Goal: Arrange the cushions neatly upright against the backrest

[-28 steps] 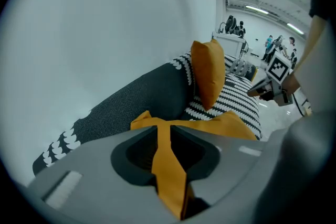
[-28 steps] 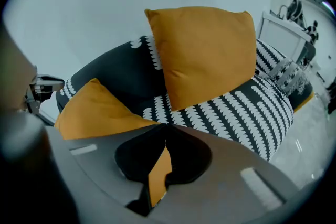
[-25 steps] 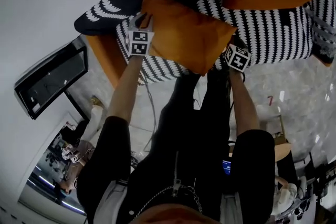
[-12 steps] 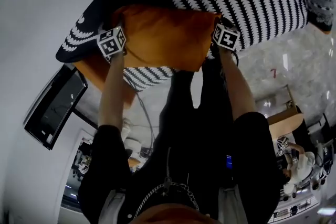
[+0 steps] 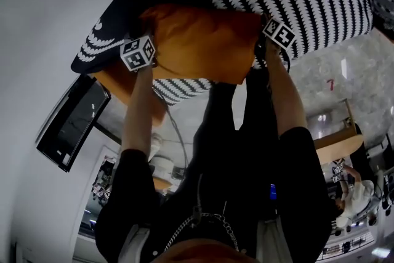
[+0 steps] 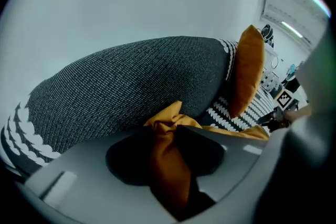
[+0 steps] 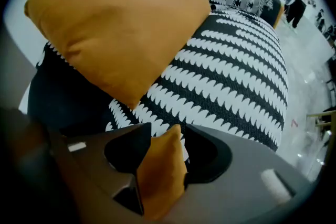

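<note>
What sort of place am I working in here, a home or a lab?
Probably a lab or test hall staged as a lounge: a patterned sofa with orange cushions stands on a polished stone-look floor, with cluttered equipment benches nearby.

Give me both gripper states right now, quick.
Left gripper: open, jaws just eased closer; a corner of the orange cushion sits between them.
Right gripper: open, jaws just opened wider; the cushion's other corner sits between them.

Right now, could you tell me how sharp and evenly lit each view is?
Head view: strongly bent by the wide lens, dark clothing nearly black. Left gripper view: black corners, nearest cushion soft, sofa back crisp. Right gripper view: left side shadowed, striped sofa sharp.
</note>
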Tool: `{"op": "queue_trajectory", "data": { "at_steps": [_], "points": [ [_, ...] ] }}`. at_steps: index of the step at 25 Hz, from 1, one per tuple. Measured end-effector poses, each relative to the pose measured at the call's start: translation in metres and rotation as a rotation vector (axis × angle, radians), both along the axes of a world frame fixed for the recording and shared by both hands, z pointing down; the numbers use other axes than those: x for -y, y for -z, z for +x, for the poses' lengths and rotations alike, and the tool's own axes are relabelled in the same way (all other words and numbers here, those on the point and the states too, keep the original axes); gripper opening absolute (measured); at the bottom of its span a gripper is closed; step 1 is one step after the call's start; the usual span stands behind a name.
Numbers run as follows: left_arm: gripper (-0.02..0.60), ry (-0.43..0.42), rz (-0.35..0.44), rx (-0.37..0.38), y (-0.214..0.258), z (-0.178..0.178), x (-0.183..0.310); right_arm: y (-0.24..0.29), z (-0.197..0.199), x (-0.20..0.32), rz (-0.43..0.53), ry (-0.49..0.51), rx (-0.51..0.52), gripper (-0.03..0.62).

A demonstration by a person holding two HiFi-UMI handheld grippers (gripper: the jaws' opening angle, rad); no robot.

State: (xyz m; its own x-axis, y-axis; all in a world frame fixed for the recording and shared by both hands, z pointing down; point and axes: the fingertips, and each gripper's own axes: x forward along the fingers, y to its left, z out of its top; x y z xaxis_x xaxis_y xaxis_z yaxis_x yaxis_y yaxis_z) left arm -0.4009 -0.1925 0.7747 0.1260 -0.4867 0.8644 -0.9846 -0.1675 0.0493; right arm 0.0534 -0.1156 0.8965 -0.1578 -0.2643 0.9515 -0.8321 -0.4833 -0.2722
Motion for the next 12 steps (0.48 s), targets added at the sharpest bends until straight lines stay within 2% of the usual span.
{"op": "queue_trajectory", "data": {
  "at_steps": [2, 5, 7, 10, 12],
  "points": [
    [0.138, -0.009, 0.005, 0.0, -0.002, 0.001, -0.003, -0.011, 0.0, -0.006, -0.035, 0.017, 0.011, 0.192],
    [0.096, -0.019, 0.019, 0.008, 0.003, 0.002, -0.006, -0.02, -0.006, -0.009, -0.059, 0.108, 0.017, 0.192],
    [0.074, -0.032, 0.029, 0.018, 0.007, 0.003, -0.01, -0.02, -0.011, -0.014, -0.061, 0.118, 0.041, 0.184],
    [0.052, -0.048, 0.055, 0.034, 0.011, 0.007, -0.014, -0.019, -0.017, -0.019, -0.054, 0.088, 0.095, 0.108],
    [0.046, -0.049, 0.064, 0.035, 0.014, 0.008, -0.018, -0.017, -0.019, -0.022, -0.055, 0.102, 0.091, 0.057]
  ]
}}
